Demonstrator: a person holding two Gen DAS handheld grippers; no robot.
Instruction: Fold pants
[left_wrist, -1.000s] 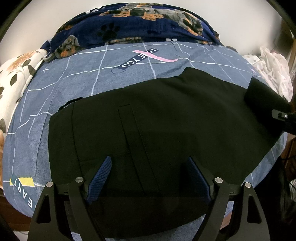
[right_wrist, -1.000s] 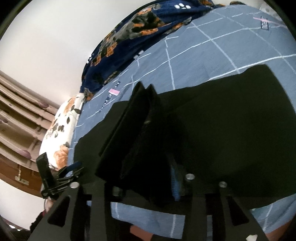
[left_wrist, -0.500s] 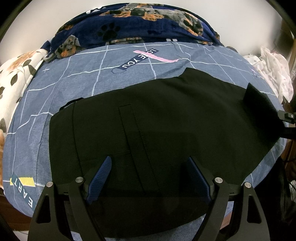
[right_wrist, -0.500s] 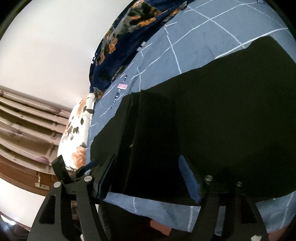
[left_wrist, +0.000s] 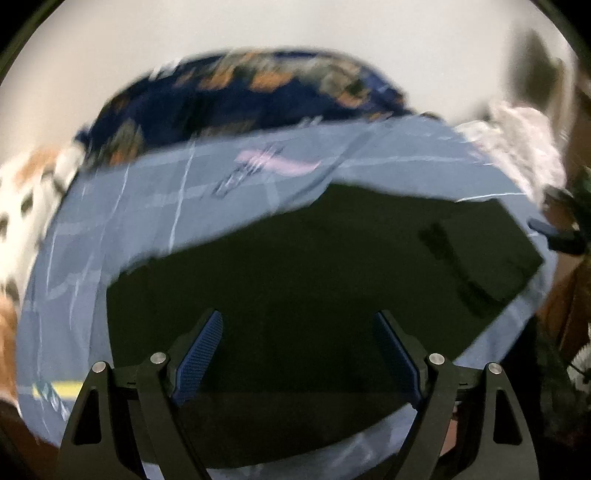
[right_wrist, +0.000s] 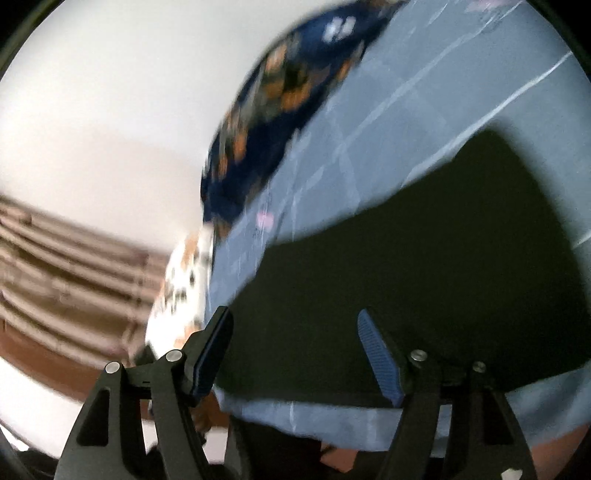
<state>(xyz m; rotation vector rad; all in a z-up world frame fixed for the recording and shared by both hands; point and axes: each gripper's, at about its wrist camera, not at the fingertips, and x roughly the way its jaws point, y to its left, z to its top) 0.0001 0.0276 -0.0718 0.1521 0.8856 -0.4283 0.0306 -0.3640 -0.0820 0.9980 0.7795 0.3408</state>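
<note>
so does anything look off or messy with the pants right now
Nothing stands out. The black pants lie flat on the blue sheet, with both the left gripper and right gripper open above them. Both views are motion-blurred, so small wrinkles can't be judged.

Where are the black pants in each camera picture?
Left wrist: the black pants fill the middle and lower half, lying on the blue sheet.
Right wrist: the black pants fill the lower right.
Shared landmark: the navy dog-print blanket beyond the sheet.

black pants (right_wrist: 424, 280), blue sheet (right_wrist: 424, 96), gripper (right_wrist: 295, 332) spread
</note>
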